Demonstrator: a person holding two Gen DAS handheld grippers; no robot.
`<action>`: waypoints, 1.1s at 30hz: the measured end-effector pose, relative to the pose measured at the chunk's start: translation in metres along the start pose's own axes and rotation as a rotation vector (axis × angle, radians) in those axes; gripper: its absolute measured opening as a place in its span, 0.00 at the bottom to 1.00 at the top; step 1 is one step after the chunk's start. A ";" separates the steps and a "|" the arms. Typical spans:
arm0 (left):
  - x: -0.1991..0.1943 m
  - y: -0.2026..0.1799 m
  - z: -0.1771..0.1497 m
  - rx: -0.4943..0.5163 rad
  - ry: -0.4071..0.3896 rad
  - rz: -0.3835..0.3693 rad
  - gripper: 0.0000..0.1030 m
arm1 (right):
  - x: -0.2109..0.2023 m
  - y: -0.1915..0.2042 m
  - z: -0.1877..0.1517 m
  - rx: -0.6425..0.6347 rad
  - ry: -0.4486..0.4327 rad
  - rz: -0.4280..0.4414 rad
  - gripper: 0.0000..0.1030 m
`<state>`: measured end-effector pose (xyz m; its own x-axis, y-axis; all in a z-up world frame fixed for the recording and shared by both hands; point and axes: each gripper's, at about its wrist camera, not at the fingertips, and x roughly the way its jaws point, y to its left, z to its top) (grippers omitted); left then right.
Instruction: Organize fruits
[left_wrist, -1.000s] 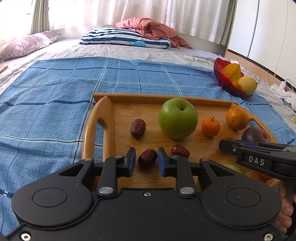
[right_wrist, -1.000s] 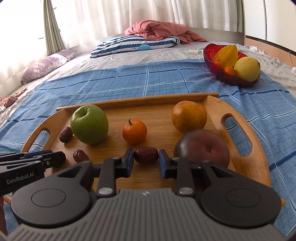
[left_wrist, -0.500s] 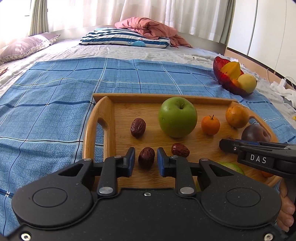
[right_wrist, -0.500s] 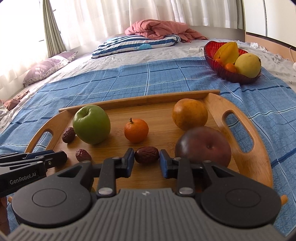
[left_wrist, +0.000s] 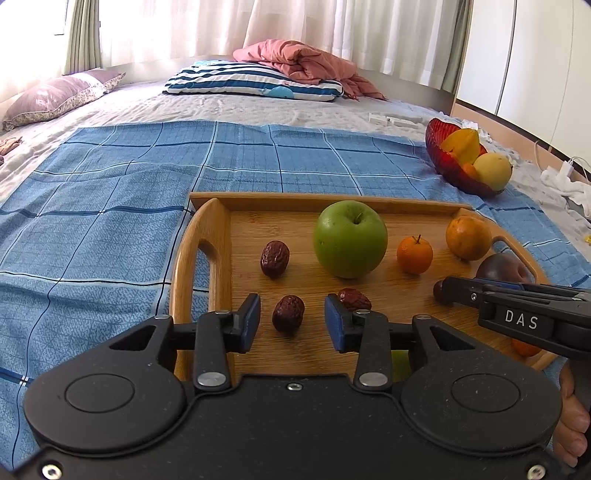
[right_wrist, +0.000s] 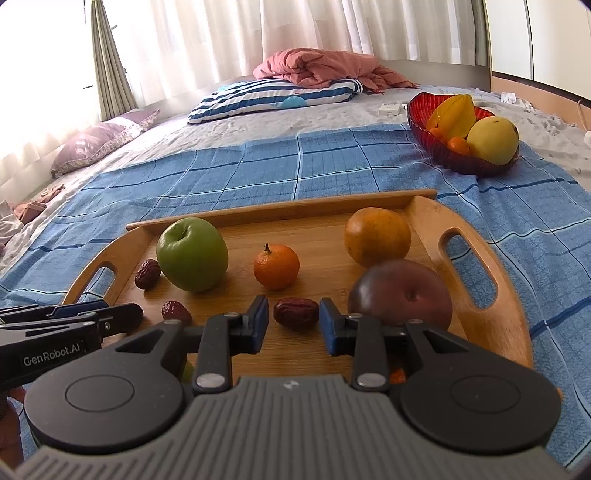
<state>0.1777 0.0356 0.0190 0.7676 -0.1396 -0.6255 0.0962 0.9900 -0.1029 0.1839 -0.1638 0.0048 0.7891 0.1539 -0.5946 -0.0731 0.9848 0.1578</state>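
Observation:
A wooden tray (left_wrist: 207, 229) on the blue checked cloth holds a green apple (left_wrist: 349, 239), a mandarin (left_wrist: 414, 254), an orange-brown fruit (left_wrist: 468, 237), a dark red fruit (right_wrist: 400, 295) and several dried dates. My left gripper (left_wrist: 292, 323) has its jaws opening around one date (left_wrist: 288, 313) that lies on the tray, with a gap on each side. My right gripper (right_wrist: 293, 325) is also opening, and another date (right_wrist: 295, 313) lies between its pads with slim gaps. Each gripper's tip shows in the other view, the right gripper (left_wrist: 443, 291) and the left gripper (right_wrist: 136, 314).
A red glass bowl (right_wrist: 424, 122) with a starfruit, a yellow fruit and mandarins stands on the cloth at the far right. Two more dates (left_wrist: 274, 253) (left_wrist: 354, 298) lie near the apple. Pillows and a pink blanket lie at the bed's head. A hand (left_wrist: 570, 424) shows at lower right.
Both pairs of jaws have spread apart from the dates they were pressing on. The dates stay on the tray, and neither hand has shifted.

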 end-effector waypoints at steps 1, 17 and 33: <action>-0.001 -0.001 0.000 0.002 -0.002 -0.001 0.37 | -0.002 0.001 0.000 -0.003 -0.004 -0.001 0.42; -0.032 -0.018 0.001 0.072 -0.071 0.009 0.80 | -0.036 0.003 -0.002 -0.060 -0.112 -0.063 0.68; -0.061 -0.028 -0.016 0.102 -0.094 0.005 0.94 | -0.073 -0.007 -0.024 -0.073 -0.193 -0.143 0.86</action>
<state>0.1176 0.0161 0.0477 0.8237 -0.1369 -0.5502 0.1523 0.9882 -0.0180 0.1119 -0.1797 0.0281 0.8959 0.0007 -0.4443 0.0097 0.9997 0.0211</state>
